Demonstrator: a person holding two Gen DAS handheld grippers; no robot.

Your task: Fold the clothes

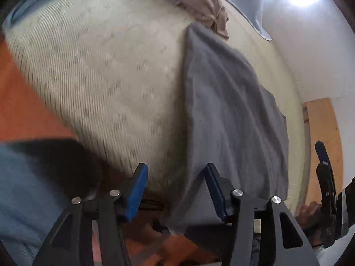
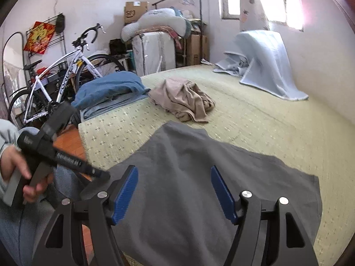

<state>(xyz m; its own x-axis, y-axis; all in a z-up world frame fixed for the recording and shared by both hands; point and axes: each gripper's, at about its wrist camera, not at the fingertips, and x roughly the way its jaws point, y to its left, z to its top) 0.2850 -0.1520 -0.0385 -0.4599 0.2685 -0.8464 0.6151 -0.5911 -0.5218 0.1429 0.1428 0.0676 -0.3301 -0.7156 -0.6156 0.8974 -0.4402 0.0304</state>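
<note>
A grey garment [image 2: 199, 177] lies flat in a long folded shape on the green woven bed mat [image 2: 255, 119], and its near end hangs over the bed's edge [image 1: 233, 110]. My right gripper [image 2: 175, 190] is open just above its near part, with nothing pinched between the blue pads. My left gripper [image 1: 175, 188] is also open, at the garment's left edge near the bed's edge. Its right pad is over the cloth and its left pad over the mat. A crumpled beige garment [image 2: 184, 102] lies farther back on the mat.
Folded blue bedding [image 2: 111, 88] sits at the mat's far left corner, and a pale blue blanket [image 2: 266, 66] is draped against the right wall. A white bicycle [image 2: 66, 71], boxes and a rack stand beyond the bed. Orange floor [image 1: 22, 102] lies left of it.
</note>
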